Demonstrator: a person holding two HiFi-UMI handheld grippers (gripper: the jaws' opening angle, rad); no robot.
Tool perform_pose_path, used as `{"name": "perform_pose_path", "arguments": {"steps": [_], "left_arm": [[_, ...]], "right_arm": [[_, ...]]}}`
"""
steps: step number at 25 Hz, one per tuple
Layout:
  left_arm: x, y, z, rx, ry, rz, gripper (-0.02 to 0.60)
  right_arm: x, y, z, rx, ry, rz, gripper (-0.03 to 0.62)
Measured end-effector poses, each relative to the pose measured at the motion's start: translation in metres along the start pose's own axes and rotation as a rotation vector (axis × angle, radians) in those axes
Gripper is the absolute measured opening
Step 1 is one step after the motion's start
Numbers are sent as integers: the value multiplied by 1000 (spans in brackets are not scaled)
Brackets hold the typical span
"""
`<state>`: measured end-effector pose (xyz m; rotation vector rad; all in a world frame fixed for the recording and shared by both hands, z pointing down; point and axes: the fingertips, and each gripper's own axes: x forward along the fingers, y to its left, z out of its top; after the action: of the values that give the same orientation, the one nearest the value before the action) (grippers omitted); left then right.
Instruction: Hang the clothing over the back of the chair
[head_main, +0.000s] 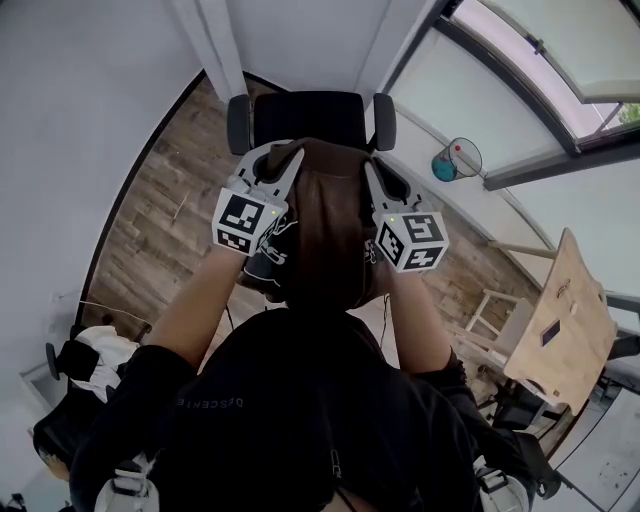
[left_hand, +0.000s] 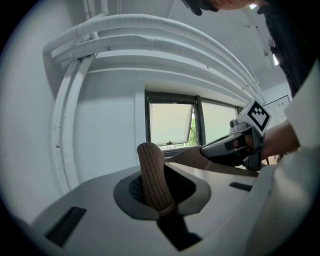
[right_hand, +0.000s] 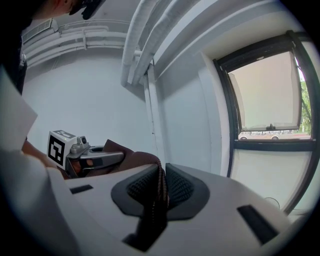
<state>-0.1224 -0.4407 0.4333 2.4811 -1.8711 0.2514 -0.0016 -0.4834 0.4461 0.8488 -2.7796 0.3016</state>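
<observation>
Spanning crosswise from left tongs (head_main: 285, 160) to right tongs (head_main: 378, 178), the clothing (head_main: 325, 235) hangs near the chair (head_main: 305, 118) back ahead, head view. Left gripper view: tongs clenched on a knit fold. Right gripper view: tongs pinching cloth.

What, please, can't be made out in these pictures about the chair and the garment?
- Head view: the near part of the chair, covered by the brown garment.
- Head view: the garment's lower end, behind the person's torso.
- Both gripper views: the chair, out of frame.
</observation>
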Motion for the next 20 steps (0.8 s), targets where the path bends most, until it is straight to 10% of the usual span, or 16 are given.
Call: {"name": "perform_pose_path", "arguments": {"steps": [20], "left_arm": [[19, 1, -51, -70, 120, -30, 61]], "right_arm": [[20, -19, -52, 101, 175, -2, 115]]}}
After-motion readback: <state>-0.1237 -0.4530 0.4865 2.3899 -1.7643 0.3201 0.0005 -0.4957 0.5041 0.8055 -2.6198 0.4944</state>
